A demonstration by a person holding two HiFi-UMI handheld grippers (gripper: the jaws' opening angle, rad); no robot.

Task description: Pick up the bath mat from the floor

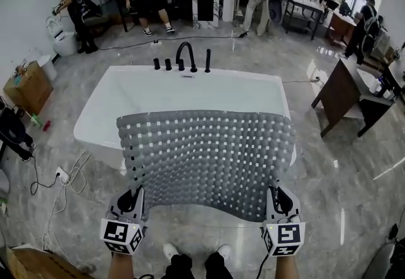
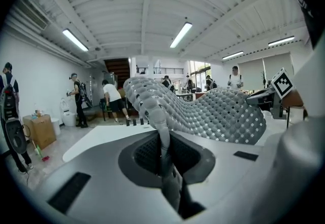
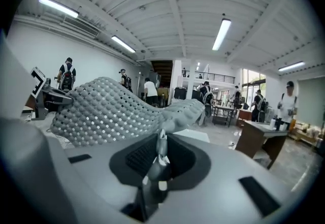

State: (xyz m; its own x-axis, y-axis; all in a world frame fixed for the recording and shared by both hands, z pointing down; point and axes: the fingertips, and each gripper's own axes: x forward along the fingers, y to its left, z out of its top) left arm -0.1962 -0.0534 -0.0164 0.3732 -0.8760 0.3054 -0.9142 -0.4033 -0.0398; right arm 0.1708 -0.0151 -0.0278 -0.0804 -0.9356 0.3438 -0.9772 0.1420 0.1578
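The left gripper (image 1: pixel 134 200) and right gripper (image 1: pixel 279 200) each pinch a near corner of the bath mat (image 1: pixel 205 157) (spread aloft before the bathtub (image 1: pixel 114 100)), so holding them level and well apart should stop it sagging or slipping.

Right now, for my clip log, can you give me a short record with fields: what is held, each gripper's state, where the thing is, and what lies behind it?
held thing: grey bath mat with rows of holes
left gripper: shut on the bath mat's near left corner
right gripper: shut on the bath mat's near right corner
mat's place: held up, spread between both grippers
behind it: white bathtub with a black tap
floor: grey, glossy
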